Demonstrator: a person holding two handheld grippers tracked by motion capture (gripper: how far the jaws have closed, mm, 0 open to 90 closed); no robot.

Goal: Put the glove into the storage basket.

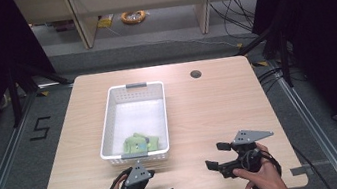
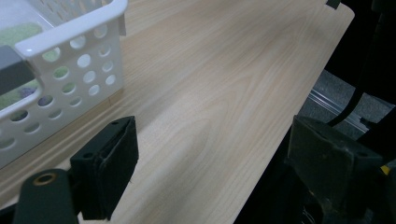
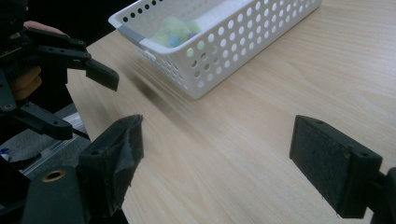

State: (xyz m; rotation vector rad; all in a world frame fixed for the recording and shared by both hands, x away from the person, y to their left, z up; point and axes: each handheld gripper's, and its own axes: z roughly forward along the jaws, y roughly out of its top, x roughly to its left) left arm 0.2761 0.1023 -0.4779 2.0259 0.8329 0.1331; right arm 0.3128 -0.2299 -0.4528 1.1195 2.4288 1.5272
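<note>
A white perforated basket (image 1: 132, 100) stands on the wooden table (image 1: 210, 113), left of centre. Green cloth-like pieces (image 1: 139, 143) lie at its near end, with a bit of blue among them (image 3: 175, 32). My left gripper (image 1: 159, 184) is at the table's front edge, just near of the basket, pointing right. It is open and empty (image 2: 215, 172), and the basket's corner (image 2: 70, 35) is to its left. My right gripper (image 1: 217, 155) sits at the front right and points left toward the basket (image 3: 210, 46). It is open with nothing between its jaws (image 3: 219, 158). It faces the left gripper (image 3: 79, 100).
A round cable hole (image 1: 196, 74) sits in the table's far right part. Behind the table are pale shelving legs and an orange cable coil (image 1: 133, 16) on the floor. Black stand legs (image 1: 23, 81) flank the table. Bare wood lies between basket and right edge.
</note>
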